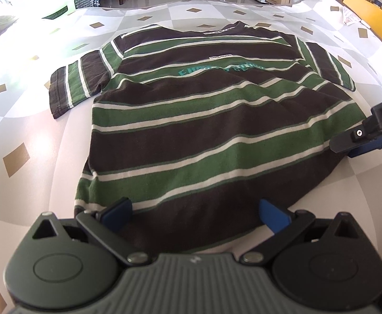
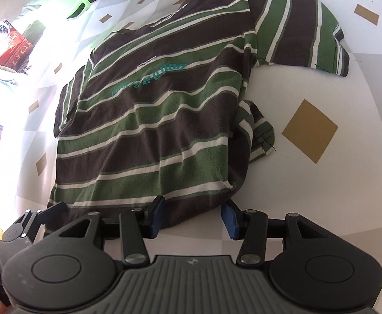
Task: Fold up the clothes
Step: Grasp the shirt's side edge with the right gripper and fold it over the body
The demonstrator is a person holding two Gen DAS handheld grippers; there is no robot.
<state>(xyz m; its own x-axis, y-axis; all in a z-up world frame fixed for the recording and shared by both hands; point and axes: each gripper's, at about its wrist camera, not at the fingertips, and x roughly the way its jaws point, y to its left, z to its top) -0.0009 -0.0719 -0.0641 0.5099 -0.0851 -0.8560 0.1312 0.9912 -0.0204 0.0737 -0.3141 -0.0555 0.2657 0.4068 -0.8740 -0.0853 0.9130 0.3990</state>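
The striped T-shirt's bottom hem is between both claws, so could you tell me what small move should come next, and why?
Probably close both claws on the hem. The striped T-shirt lies flat, front up, on the tablecloth. The left claw and right claw each stand open at the near hem, fabric between the pads, nothing pinched yet.

You're working on a table (image 1: 28,130) under a cloth of grey-and-white diamonds with tan squares. A brown, green and white striped T-shirt (image 1: 204,130) lies spread at its middle, collar toward the far edge.
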